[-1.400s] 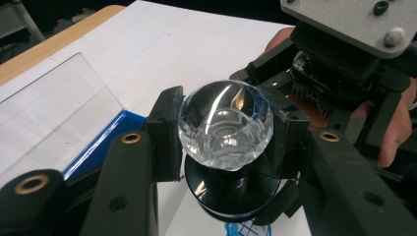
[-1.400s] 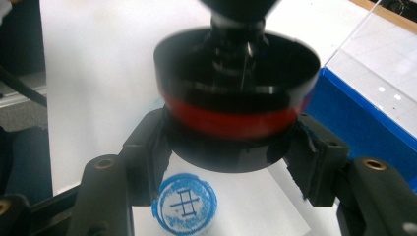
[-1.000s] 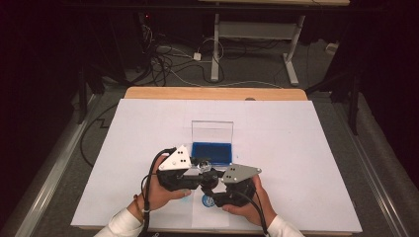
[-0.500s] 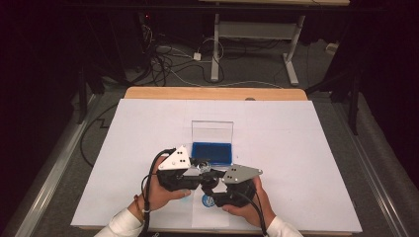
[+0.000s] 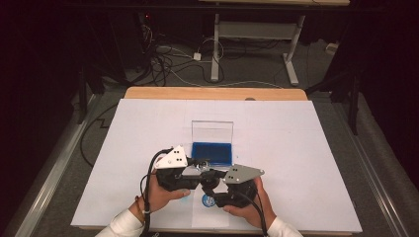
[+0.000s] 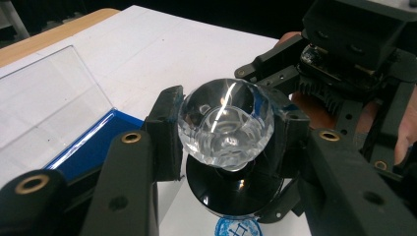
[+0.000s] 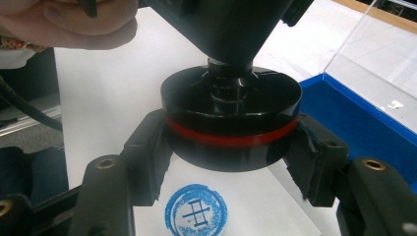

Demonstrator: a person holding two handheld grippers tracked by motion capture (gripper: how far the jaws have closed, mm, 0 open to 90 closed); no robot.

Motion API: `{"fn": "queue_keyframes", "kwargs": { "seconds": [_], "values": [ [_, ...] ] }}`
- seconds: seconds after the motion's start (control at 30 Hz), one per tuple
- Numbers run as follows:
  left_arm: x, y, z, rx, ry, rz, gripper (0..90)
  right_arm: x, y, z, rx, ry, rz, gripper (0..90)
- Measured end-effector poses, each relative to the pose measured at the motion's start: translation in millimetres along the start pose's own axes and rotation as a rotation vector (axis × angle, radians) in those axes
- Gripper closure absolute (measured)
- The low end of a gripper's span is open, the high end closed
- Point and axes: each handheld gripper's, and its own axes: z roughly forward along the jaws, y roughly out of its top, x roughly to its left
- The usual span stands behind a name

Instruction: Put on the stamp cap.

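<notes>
A round stamp is held between both grippers, just above a white sheet (image 5: 296, 148). Its clear faceted knob (image 6: 225, 123) sits between the pads of my left gripper (image 6: 228, 136), which is shut on it. Its black base with a red ring (image 7: 231, 129) is clamped by my right gripper (image 7: 231, 164), also shut. Directly under the base, a blue circular print (image 7: 196, 212) marks the paper. In the high view the left gripper (image 5: 190, 173) and right gripper (image 5: 222, 190) meet at the stamp (image 5: 207, 178), with the print (image 5: 208, 200) just in front.
An open blue ink pad case (image 5: 211, 154) lies just beyond the grippers, its clear lid (image 5: 212, 132) standing upright behind it. The table's wooden far edge (image 5: 212, 94) borders the sheet. Cables and a desk frame lie on the dark floor beyond.
</notes>
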Motion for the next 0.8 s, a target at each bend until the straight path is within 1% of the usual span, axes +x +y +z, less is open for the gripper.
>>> {"fn": "queue_keyframes", "kwargs": {
  "seconds": [0.17,0.3,0.33,0.4,0.43,0.47,0.5,0.53,0.57,0.63,0.67,0.7,0.73,0.77,0.8],
  "values": [
    [6.5,-3.6,-1.5,-0.033,-0.03,-0.06,54.7,-0.8,0.7,-2.4,-0.007,-0.004,0.0,39.2],
    [9.2,-3.6,-1.8,-0.029,-0.038,-0.067,54.8,-1.1,1.7,-4.2,-0.011,-0.007,0.001,39.2],
    [10.1,-3.9,-1.9,-0.033,-0.042,-0.074,54.8,-1.0,2.0,-4.3,-0.006,-0.011,0.001,39.2],
    [11.7,-4.7,-1.8,-0.037,-0.051,-0.085,54.8,-1.5,1.9,-4.7,-0.015,-0.005,0.006,39.2],
    [12.6,-5.1,-2.3,-0.042,-0.055,-0.091,54.8,-1.5,2.5,-5.3,-0.006,-0.009,0.002,39.2],
    [13.4,-5.6,-2.6,-0.05,-0.063,-0.101,54.9,-1.4,2.7,-5.9,-0.012,-0.009,0.006,39.3],
    [13.9,-5.9,-2.4,-0.049,-0.066,-0.106,54.8,-1.5,3.4,-6.7,-0.015,-0.009,0.0,39.3],
    [14.7,-6.6,-2.5,-0.058,-0.071,-0.119,54.9,-1.4,4.2,-7.3,-0.009,-0.014,-0.007,39.2],
    [16.2,-7.5,-2.3,-0.063,-0.084,-0.13,54.9,-1.6,4.2,-8.0,-0.013,-0.016,-0.006,39.3],
    [16.9,-9.3,-1.1,-0.065,-0.089,-0.149,54.9,-1.9,3.8,-8.0,-0.01,-0.011,-0.002,39.3],
    [17.6,-10.5,-0.3,-0.07,-0.102,-0.164,54.8,-2.0,3.6,-8.2,-0.007,-0.014,-0.004,39.3],
    [18.0,-10.7,-0.1,-0.067,-0.103,-0.164,54.8,-2.2,3.5,-8.6,-0.004,-0.006,-0.003,39.3],
    [17.8,-9.9,-0.3,-0.06,-0.104,-0.157,54.9,-2.4,3.2,-8.9,-0.007,-0.008,-0.005,39.3],
    [16.8,-9.1,-0.4,-0.061,-0.1,-0.153,54.9,-2.1,3.4,-9.0,-0.004,-0.012,-0.013,39.3],
    [15.8,-8.2,-0.2,-0.062,-0.099,-0.15,54.9,-2.2,3.8,-9.2,-0.005,-0.009,-0.01,39.3]
  ]
}}
